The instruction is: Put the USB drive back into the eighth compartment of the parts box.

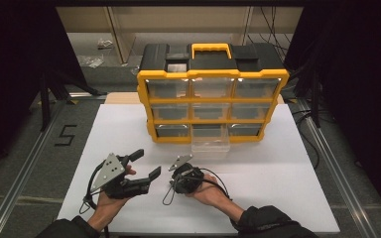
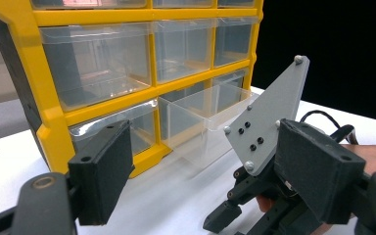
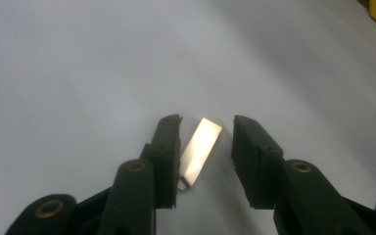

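Nearest, the right gripper points down at the white table; a small flat metal strip lies on the table between its jaws, close against one pad, with a clear gap to the other, so the jaws are parted and not pressing on it. In the high view this gripper sits in the person's right hand, near the table's front edge. Just beside it, the left gripper rests in the left hand, jaws spread wide with nothing between them. Beyond both, mid-table, stands a yellow and black drawer cabinet with clear drawers in three rows; the bottom middle drawer is pulled out toward the grippers.
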